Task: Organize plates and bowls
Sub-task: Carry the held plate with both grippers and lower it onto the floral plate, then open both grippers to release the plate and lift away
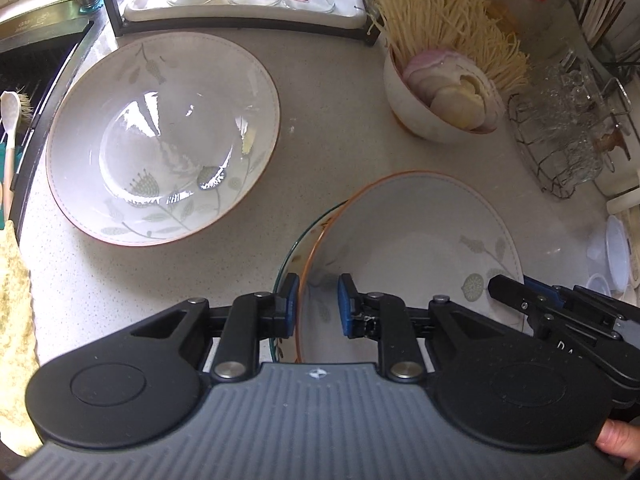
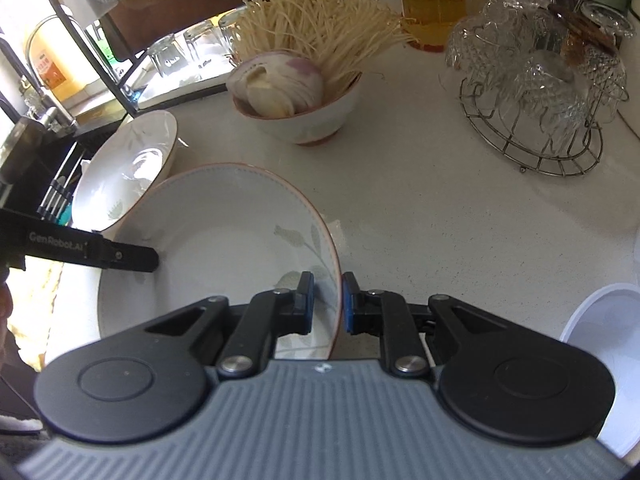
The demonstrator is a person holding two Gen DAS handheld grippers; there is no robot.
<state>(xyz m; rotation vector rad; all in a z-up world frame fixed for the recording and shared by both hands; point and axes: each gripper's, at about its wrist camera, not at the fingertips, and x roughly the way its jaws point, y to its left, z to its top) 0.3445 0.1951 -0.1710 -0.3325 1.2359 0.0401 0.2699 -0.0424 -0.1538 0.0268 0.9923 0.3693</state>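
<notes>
White leaf-patterned bowl (image 2: pixel 224 240), thin orange rim, glossy, tilted off counter.

A pale speckled countertop (image 1: pixel 328 128) fills the middle, brightly lit with glare; a dark sink (image 1: pixel 36 68) lies at ten o'clock; a black-framed rack (image 1: pixel 240 26) stands at twelve; a wire glass stand (image 2: pixel 532 120) sits at two.

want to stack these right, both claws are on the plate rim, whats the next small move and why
Probably lift the plate straight up a little: the left claw and right claw pinch opposite rims, and a glass dish lies under it.
</notes>
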